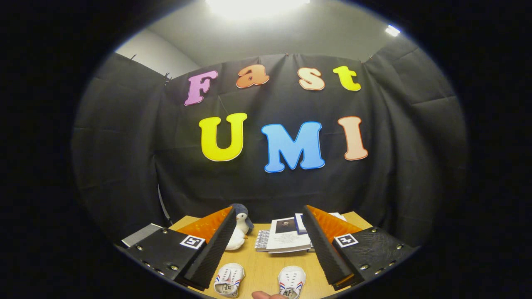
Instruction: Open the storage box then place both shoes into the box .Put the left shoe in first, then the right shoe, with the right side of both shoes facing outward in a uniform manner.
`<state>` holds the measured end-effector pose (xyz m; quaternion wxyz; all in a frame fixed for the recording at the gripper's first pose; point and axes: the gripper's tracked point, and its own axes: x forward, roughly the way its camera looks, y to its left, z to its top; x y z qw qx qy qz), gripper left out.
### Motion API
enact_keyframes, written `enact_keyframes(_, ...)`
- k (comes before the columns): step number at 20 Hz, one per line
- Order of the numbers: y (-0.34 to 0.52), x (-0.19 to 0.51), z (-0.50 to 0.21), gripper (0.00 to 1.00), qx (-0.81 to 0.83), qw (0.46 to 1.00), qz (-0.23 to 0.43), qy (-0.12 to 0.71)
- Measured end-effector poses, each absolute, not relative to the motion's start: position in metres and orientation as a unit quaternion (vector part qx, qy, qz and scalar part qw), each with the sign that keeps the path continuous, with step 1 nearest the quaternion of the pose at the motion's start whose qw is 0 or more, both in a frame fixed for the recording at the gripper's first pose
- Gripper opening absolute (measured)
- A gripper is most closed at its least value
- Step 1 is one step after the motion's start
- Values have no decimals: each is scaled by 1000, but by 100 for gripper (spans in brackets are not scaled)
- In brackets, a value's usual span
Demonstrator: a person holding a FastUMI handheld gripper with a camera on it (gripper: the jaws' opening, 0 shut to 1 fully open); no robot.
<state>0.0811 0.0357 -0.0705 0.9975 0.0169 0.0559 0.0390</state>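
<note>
Nothing grabbed yet, looks like the very start.

The tongs hang spread wide and empty over the wooden table; two small white shoes, one by each finger and the other, lie low between them. I can't spot the storage box, so finding and opening it probably comes first. Beyond the fingers: a soft plush penguin and flat booklets.

White shoes – red-blue stripes, tan table

Black cloth wall behind a wooden table. Grey ceiling above, with two bright lamps shining down.
</note>
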Motion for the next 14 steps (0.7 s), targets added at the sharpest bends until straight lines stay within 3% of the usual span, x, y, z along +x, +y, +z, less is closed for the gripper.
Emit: enact_keyframes(14,171,115,-188,97,114,942,220,227)
